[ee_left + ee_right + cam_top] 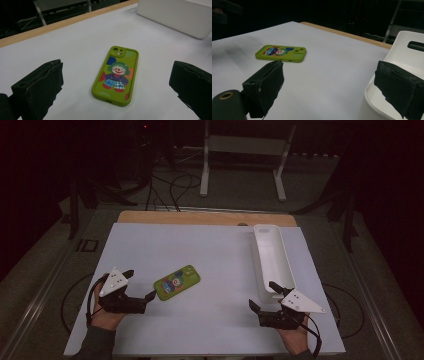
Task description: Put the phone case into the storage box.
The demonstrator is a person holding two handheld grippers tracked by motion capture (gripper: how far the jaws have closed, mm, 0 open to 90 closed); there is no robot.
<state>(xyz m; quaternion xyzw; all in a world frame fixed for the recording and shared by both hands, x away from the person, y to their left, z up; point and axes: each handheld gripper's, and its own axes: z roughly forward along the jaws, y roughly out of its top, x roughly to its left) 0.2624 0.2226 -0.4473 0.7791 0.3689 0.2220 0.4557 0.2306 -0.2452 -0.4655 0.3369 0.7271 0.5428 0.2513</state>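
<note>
Lying flat on the white table [210, 255], the green phone case [176, 281] rests clown side up, just ahead of the left gripper [140, 285], whose jaws are spread wide and touch nothing. The right gripper [265, 296], jaws likewise spread and empty, sits at the near end of the long white tray [270, 252], well apart from the case.

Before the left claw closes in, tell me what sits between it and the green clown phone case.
Nothing visible does. The open left claw faces the green clown-print phone case across bare white table sheet; the long white plastic tray stands off to the side.
</note>
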